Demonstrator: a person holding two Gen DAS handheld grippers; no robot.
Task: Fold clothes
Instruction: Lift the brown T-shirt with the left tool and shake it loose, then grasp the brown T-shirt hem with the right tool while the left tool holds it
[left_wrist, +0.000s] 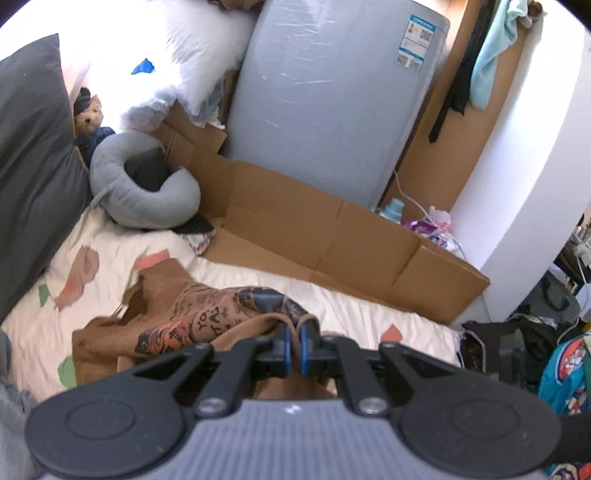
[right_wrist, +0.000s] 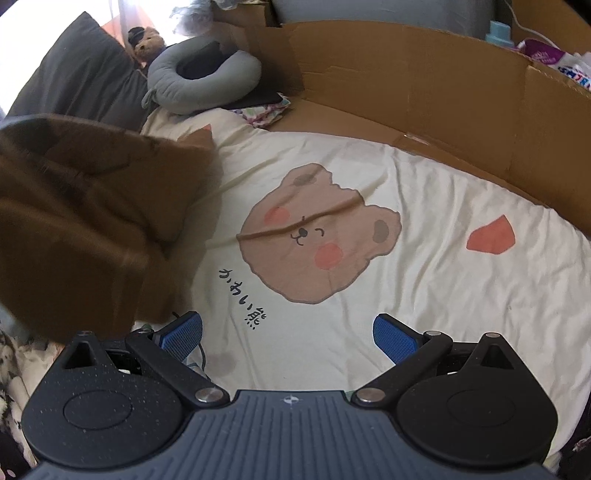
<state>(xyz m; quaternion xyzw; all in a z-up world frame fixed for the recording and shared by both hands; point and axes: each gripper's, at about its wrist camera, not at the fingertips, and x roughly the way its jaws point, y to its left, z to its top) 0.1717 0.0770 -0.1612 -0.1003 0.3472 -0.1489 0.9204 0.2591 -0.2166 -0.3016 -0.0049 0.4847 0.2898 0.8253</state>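
Left tongs (left_wrist: 294, 345) clamped on brown garment (left_wrist: 207, 317), right tongs (right_wrist: 288, 338) spread wide, empty, cardboard box (right_wrist: 461, 122) contents hidden

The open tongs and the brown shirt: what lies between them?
Only bare bedsheet, seen in the right wrist view; the right tongs stand open beside the brown shirt.
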